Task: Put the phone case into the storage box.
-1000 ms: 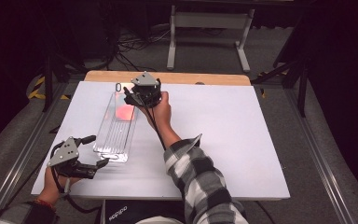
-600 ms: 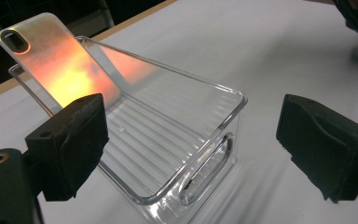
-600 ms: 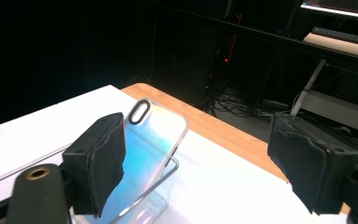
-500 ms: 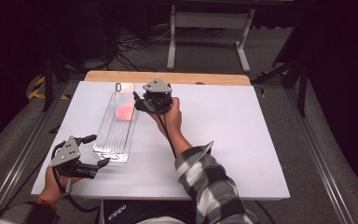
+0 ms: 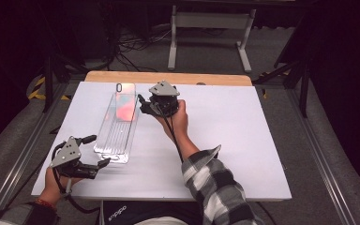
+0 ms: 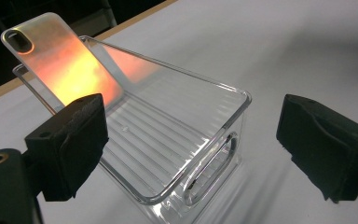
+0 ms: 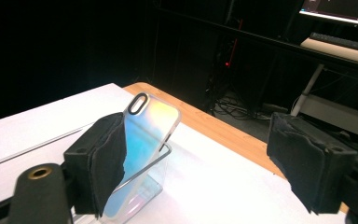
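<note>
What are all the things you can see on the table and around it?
clear plastic bin: one, see-through, long, on the left half of the table.
phone case: one, shimmery orange and pink, leaning inside the bin at its far end.
table: one, white top with a wooden strip along the far edge.
metal stand: one, pale grey, on the floor beyond the table.
cables: several, dark, on the floor behind the table.
left gripper: one, black, fingers open at the bin's near end.
right gripper: one, black, fingers open beside the phone case.
sleeve: one, black-and-white plaid, on the right arm.
</note>
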`<state>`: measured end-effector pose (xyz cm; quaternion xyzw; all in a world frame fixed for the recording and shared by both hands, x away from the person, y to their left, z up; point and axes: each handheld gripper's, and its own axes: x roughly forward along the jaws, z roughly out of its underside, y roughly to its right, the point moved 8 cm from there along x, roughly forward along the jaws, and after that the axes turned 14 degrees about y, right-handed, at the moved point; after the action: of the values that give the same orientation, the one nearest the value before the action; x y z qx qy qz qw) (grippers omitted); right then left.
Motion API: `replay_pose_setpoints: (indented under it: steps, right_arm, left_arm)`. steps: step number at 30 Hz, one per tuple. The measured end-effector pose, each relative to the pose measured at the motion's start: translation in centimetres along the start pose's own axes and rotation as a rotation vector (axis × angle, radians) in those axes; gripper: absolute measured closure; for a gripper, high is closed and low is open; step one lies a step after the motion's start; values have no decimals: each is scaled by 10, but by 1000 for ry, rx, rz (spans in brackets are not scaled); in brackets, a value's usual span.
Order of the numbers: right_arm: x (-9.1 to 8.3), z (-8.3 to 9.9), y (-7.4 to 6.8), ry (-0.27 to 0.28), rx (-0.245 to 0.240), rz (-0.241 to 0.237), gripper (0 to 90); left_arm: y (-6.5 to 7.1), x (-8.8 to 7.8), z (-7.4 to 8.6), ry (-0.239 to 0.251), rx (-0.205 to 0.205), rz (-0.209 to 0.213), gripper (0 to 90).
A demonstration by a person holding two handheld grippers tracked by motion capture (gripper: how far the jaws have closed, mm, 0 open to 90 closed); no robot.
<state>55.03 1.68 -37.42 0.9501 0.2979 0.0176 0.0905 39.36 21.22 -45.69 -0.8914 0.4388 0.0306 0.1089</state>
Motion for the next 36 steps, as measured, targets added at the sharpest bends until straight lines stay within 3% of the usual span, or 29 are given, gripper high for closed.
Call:
replay_pose_setpoints:
  steps: [14,22,36]
  right_arm:
    - [-13,0,-2,4,-39,-15,210]
    - [-26,-1,-5,7,-57,-49,212]
    - [-44,-3,2,18,-76,-64,218]
  left_arm:
    - [1,0,1,-11,-2,5,93]
    - [2,1,1,-15,-3,6,94]
    - [2,2,2,-25,4,10,94]
